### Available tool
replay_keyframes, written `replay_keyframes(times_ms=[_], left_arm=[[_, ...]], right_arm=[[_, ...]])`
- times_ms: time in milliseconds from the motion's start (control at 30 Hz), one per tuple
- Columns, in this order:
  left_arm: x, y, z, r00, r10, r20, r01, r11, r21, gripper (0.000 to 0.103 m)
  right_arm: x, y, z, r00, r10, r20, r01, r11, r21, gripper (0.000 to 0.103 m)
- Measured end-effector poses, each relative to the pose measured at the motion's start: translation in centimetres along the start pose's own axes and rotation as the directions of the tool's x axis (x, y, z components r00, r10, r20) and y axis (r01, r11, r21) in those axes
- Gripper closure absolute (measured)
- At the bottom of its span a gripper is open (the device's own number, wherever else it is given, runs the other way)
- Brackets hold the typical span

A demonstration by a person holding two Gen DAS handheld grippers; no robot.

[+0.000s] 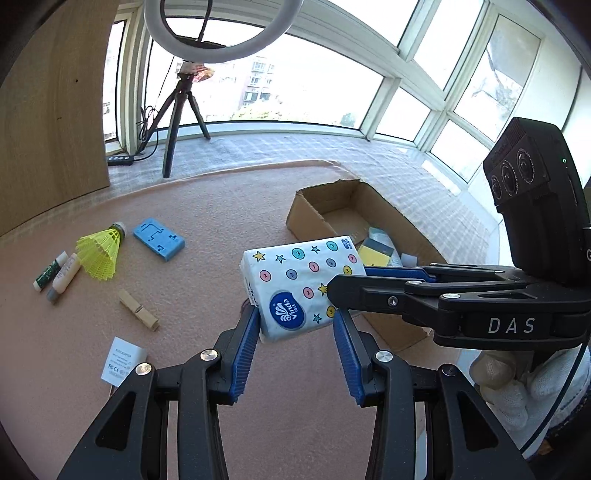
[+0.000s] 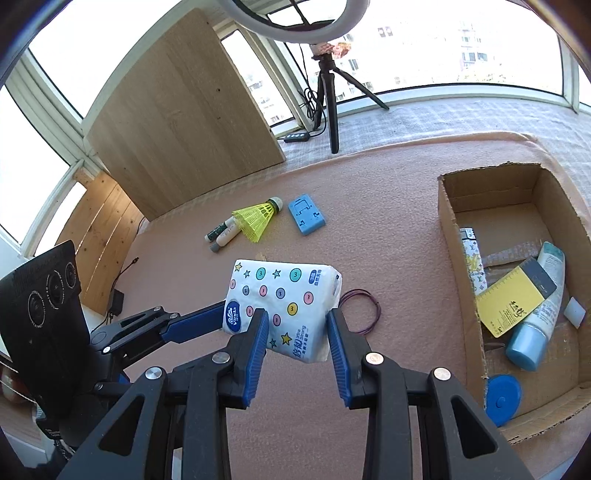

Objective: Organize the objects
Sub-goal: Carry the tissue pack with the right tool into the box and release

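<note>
Bay of large white-framed windows (image 1: 406, 74) curves around the far side, admitting strong daylight; apartment buildings (image 1: 258, 79) visible outside. Pink carpet (image 1: 207, 229) covers the work surface, bordered at its far edge by a pale checked covering (image 1: 295, 147). Light wooden board (image 2: 177, 114) leans upright at the far left corner. Ring light (image 1: 221, 33) on black tripod (image 1: 177, 114) stands on the checked covering, cable and inline controller (image 1: 120, 159) beside it.
</note>
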State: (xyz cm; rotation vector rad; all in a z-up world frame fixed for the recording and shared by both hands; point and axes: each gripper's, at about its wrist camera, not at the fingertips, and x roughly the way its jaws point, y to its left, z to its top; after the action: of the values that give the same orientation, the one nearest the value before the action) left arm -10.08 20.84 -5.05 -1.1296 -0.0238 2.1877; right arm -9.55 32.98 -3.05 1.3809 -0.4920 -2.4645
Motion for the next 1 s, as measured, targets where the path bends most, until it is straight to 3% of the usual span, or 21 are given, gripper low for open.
replay_keyframes(times_ms=[367,633,1000], left_arm=[[6.9,-10.3,2.8,0.991,-0.124,-0.058,0.130,0.985,0.115,0.058],[10.0,-15.6,3.1,0.978,-0.174,-0.113,0.192,0.966,0.171,0.058],[10.2,-16.5,2.9,0.974,-0.191,-0.123,0.212,0.959,0.187,0.058]], right_arm=[[-6.4,-9.9,-1.0,0.991,-0.113,0.076,0.103,0.987,0.124,0.073],[-9.1,-14.7,-1.6,0.979,-0.178,0.099,0.158,0.970,0.183,0.073],[-10.5,-16.5,-1.7,0.972,-0.201,0.120,0.174,0.963,0.205,0.073]])
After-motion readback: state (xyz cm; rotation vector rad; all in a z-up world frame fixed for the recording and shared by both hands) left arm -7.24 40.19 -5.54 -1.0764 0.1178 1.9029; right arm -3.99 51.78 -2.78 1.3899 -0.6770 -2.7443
